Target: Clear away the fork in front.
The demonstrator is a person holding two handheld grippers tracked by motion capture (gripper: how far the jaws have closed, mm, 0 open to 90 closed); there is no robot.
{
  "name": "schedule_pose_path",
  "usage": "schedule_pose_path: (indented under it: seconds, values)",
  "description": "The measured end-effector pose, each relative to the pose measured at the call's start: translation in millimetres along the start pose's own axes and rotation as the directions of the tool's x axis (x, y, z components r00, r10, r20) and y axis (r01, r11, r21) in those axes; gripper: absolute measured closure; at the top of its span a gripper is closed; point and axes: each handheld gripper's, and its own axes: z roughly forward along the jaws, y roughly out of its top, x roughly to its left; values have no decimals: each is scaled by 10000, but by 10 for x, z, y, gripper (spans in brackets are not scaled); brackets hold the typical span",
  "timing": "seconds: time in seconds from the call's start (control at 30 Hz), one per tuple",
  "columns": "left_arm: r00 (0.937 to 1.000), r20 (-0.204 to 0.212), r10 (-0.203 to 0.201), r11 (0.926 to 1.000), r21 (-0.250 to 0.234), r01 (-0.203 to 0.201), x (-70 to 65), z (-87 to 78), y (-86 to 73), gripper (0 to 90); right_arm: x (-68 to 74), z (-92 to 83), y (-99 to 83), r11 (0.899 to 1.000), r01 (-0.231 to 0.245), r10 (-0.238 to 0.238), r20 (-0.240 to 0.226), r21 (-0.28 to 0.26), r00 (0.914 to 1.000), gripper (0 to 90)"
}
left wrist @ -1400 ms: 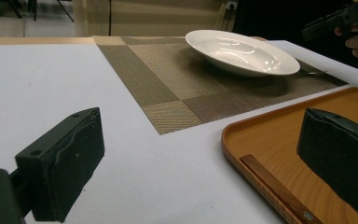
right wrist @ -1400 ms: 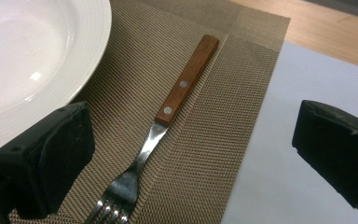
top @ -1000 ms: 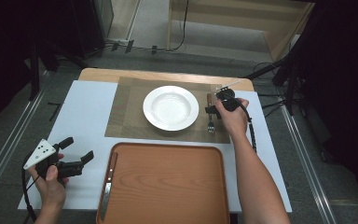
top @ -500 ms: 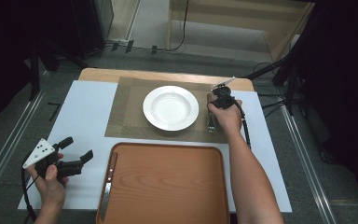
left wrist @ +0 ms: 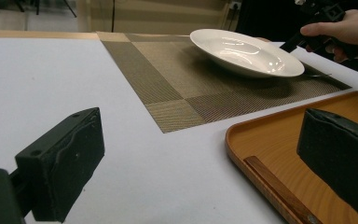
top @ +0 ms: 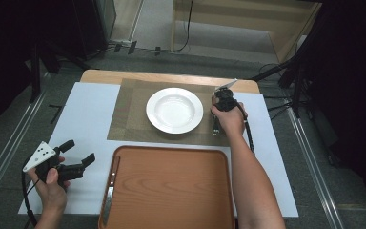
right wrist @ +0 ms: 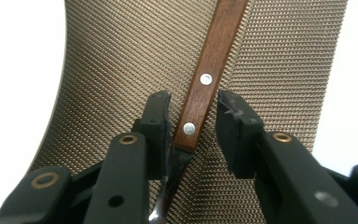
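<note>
Wood-handled and riveted, the utensil (right wrist: pixel 205 88) lies on the woven placemat (right wrist: pixel 121 70) between the jaws of the right gripper (right wrist: pixel 193 121), which have just been closing around it: in the right gripper view one pad looks to touch the handle near its lower rivet, while a sliver of mat still shows beside the other, so I cannot tell whether the grip is firm yet. In the high view this sits at centre right of the frame, the right gripper (top: pixel 223 107) just right of the white plate (top: pixel 174 109). To do the pick well, I would judge it best to close squarely across the flat wooden scales, above the dark metal neck, and lift straight so the slim handle does not twist on the ribbed weave. The plate is glossy, round and shallow; the mat is a coarse brown-gold mesh in blocks. At lower left, the left gripper (top: pixel 76 160) stands wide open and empty over white paper, beside the smooth orange-brown tray (top: pixel 171 191), where a knife (top: pixel 110 191) lies along the left edge.
</note>
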Motion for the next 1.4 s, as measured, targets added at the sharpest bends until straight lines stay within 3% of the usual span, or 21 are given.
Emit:
schedule_pose_path:
  seconds: [0.17,0.3,0.4,0.47,0.5,0.77,0.87,1.03,1.23,1.4]
  values:
    - [10000,2,6,10000,12,-6,0,-1,0,0,36,26,28,9999,-2,-2,379,112,9993,687]
    - [10000,-1,23,10000,38,-23,3,2,0,0,16,27,30,9997,-213,209,235,153,9995,693]
    - [10000,10,4,10000,42,-4,1,1,-1,0,44,30,55,9994,-93,80,419,326,9991,702]
    - [10000,19,-40,10000,29,40,3,-2,-2,0,61,24,66,9990,-147,127,477,419,9988,757]
    - [10000,15,-52,10000,34,51,3,-3,-2,0,71,27,64,9992,40,-62,550,396,9985,759]
    - [10000,-43,-55,10000,-19,55,-2,-6,-1,0,97,29,71,9986,232,-264,698,474,9972,758]
    - [10000,-86,-4,9996,-288,2,-9,-32,-2,0,65,29,67,9989,206,-228,506,427,9985,760]
    - [10000,-54,-54,9998,-186,53,-4,-15,-3,0,73,27,42,9994,257,-269,542,242,9982,766]
    - [10000,-30,-81,9998,-173,80,3,-19,-4,0,-28,17,-47,9991,-77,70,-154,-428,9999,768]
    - [10000,-37,-46,9999,-139,46,0,-4,0,0,-98,-83,-122,9925,-216,138,-651,-1207,9978,769]
